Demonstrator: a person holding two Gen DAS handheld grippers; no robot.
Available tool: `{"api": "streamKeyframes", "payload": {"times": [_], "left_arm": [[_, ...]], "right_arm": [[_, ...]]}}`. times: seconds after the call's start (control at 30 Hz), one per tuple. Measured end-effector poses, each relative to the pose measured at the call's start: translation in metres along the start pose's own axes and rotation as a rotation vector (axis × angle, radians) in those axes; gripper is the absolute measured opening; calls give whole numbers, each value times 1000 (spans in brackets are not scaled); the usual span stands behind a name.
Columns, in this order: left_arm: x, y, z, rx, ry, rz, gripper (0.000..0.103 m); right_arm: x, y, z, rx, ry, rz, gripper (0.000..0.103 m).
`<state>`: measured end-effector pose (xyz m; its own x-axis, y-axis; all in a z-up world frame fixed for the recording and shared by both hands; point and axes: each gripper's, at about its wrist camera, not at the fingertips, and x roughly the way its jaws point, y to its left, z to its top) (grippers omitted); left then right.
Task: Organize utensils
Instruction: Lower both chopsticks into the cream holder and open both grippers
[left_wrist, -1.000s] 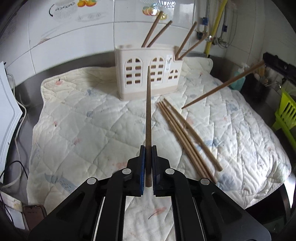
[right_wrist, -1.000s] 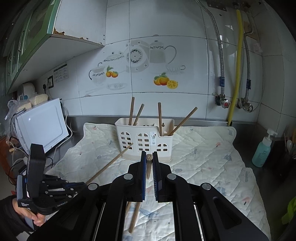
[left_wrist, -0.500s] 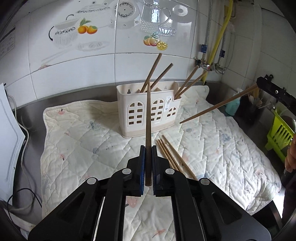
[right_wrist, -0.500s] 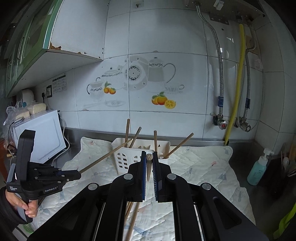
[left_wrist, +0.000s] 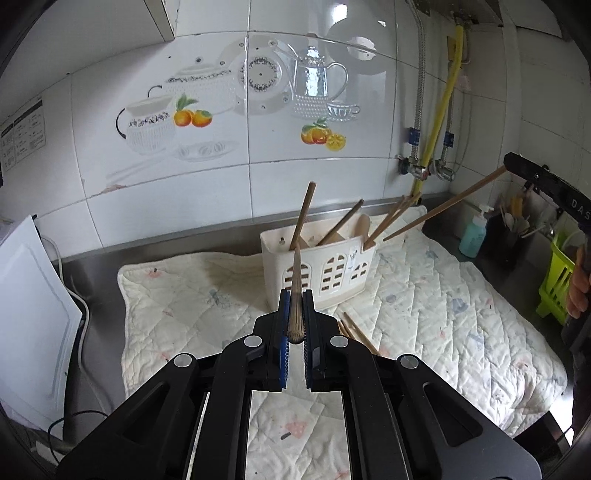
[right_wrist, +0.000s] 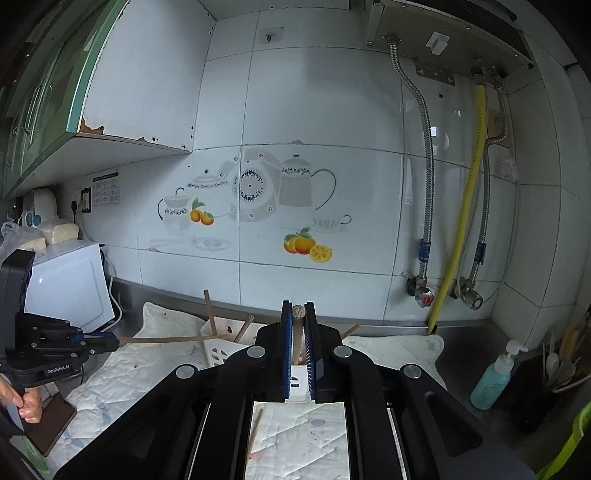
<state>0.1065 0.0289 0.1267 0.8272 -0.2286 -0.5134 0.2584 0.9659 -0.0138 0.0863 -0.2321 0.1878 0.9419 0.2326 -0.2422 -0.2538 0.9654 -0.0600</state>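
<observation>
"GenRobot.AI" lettering marks the left gripper (right_wrist: 110, 341), clamped on a chopstick (left_wrist: 296, 295); right gripper (right_wrist: 298, 354) pinches another stick (right_wrist: 297, 332), caddy (left_wrist: 321, 273) ahead

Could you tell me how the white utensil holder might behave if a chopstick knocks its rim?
The utensil holder looks like thin, cut-out plastic, so probably light. It stands on a soft quilted mat, which may let it rock. The chopsticks leaning in it probably raise its balance, so tipping seems possible.
</observation>
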Motion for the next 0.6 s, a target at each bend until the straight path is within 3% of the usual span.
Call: {"api": "streamKeyframes", "payload": {"times": [0.27,0.6], "left_arm": [[15,-5,55,39,-14,7,5],[71,-22,109,77,48,20,5]], "right_arm": [[27,-3,25,-9,7,17,7],[90,-4,33,-8,130,21,7]]}}
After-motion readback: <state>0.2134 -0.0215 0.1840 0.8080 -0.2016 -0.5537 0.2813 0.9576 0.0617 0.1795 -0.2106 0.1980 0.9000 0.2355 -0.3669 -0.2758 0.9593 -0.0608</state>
